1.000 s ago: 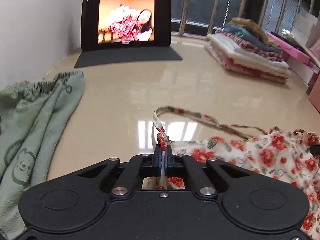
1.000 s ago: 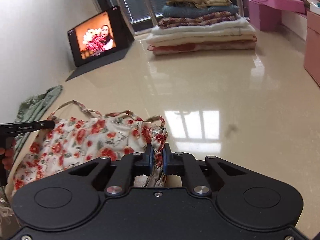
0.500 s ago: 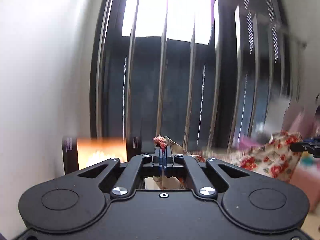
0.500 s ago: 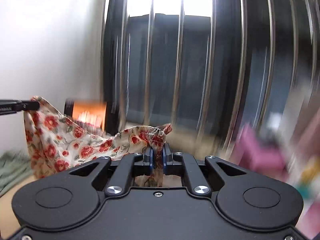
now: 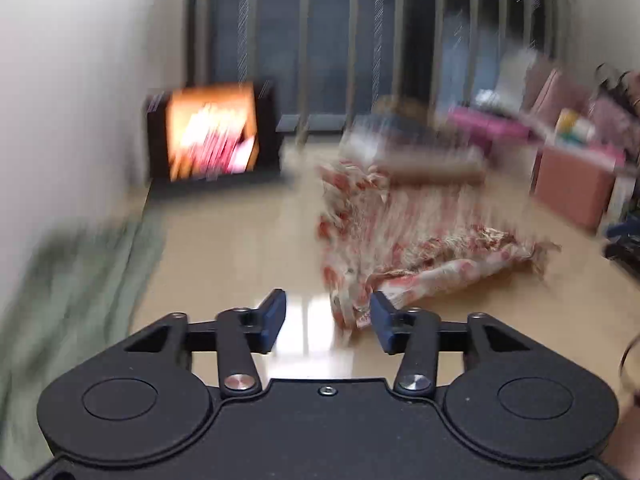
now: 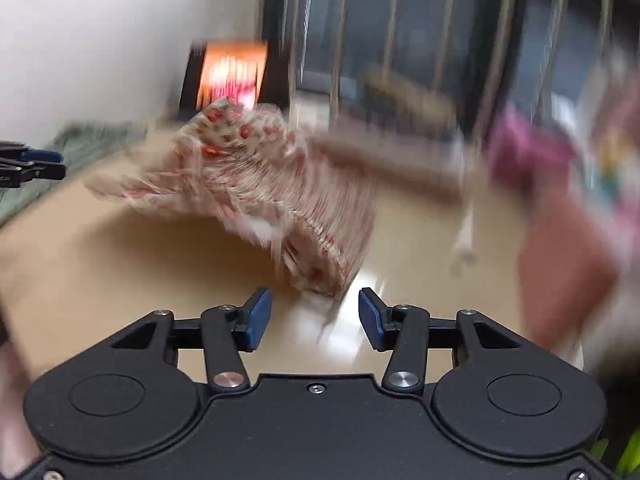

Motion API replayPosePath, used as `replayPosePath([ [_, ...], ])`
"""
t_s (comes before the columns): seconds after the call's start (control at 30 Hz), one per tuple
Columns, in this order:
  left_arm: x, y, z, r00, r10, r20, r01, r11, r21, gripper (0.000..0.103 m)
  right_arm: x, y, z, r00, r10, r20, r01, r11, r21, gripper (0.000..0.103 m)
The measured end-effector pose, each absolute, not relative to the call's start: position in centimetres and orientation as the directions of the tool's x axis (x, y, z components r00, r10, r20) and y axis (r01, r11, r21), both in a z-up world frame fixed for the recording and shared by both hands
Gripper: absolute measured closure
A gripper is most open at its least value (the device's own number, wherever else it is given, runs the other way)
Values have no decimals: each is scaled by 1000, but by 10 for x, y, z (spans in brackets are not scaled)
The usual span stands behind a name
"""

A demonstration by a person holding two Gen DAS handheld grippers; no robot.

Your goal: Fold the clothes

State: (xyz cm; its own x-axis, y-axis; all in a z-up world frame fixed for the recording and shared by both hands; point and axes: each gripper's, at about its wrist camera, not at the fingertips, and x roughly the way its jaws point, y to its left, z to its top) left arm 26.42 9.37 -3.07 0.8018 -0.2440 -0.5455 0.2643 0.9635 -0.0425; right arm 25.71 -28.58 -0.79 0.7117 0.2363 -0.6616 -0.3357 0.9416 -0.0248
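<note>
The pale, glossy surface (image 5: 240, 240) runs away from me toward a dark barred window (image 5: 320, 40), with a white wall along its left edge, and it mirrors the daylight just ahead of the tools. Everything is smeared with motion, so detail is poor. Over the middle of the surface the floral garment (image 5: 400, 232) looks to be dropping or just landing, bunched and rumpled, not spread flat; I judge it was let go so it can be laid out for folding, and no fold is made yet. By the left edge lies a green garment (image 5: 72, 272), probably waiting its turn. Toward the far right sits what seems a stack of folded clothes (image 5: 420, 148), too blurred to be sure. A tablet (image 5: 212, 132) glows orange at the far left corner, propped against the wall. The left gripper (image 5: 327, 320) stands wide apart and grips nothing, the cloth's near end just beside its right finger. The right gripper (image 6: 314, 318) is likewise spread wide and empty.
</note>
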Motion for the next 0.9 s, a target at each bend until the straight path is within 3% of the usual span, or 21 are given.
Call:
replayPosePath([
  [0.13,246,101,-31,796,-230,-559,253,967,-37,43,215,-299,-28,688,246,-683,-254,963,91,51],
  [0.27,249,77,-12,826,-221,-519,293,955,58,24,210,-302,-25,720,226,-656,-198,973,119,50],
  [0.37,255,55,0,840,-209,-501,312,941,130,15,216,-298,-26,741,223,-633,-169,975,145,49],
  [0.53,290,11,-4,841,-153,-519,342,893,291,15,240,-288,-26,765,163,-623,-136,986,91,49],
  [0.83,372,-49,-61,830,21,-558,419,638,646,17,313,-284,-44,744,109,-659,-74,994,80,49],
  [0.9,382,-50,-65,835,20,-550,422,618,663,24,330,-286,-50,735,109,-670,-70,994,85,49],
])
